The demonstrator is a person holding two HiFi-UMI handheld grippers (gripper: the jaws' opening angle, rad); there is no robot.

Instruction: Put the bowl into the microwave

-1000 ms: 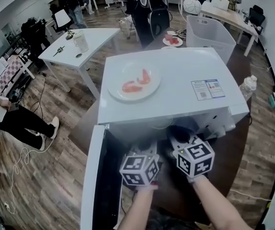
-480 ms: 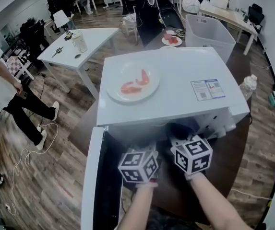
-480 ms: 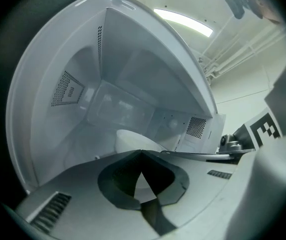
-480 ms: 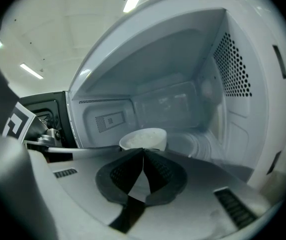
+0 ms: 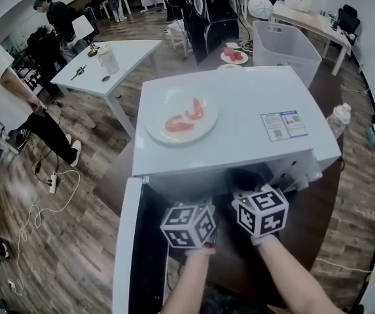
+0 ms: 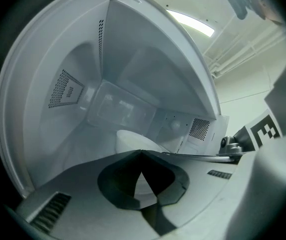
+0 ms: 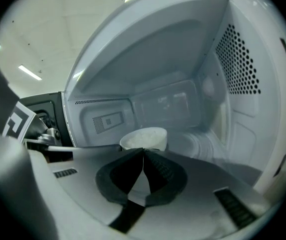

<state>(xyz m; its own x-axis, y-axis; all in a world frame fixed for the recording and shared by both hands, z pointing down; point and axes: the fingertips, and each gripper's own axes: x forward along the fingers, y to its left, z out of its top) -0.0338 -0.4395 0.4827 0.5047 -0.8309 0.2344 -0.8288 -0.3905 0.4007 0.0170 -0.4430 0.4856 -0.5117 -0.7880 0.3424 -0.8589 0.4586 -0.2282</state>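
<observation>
Left gripper (image 6: 141, 153): jaw tips closed to a point, nothing clamped that we could see. Only a pale wedge showed through the gap below the tips. Right gripper (image 7: 143, 150): the same, tips met, no hold on anything.

In the head view both marker cubes sat side by side at lower centre, at the mouth of the microwave (image 5: 239, 142). Its door (image 5: 127, 241) hung open at lower left.

Bowl (image 7: 143, 136): white, upright, inside the cavity. In the right gripper view it stood straight ahead, just above the tips at frame centre. Whether the tips touched its wall we could not tell. In the left gripper view it lay just beyond the tips, a little left of centre. So the bowl lay forward of both grippers, deeper into the cavity, and we judged neither clearly nearer. It is round, so there was no long axis to record.

Judgement: the bowl looked already set down on the cavity floor, with placement near done. The next move would call for a straight pull-back of each gripper along its own axis, away from the bowl, to avoid nudging it.
</observation>
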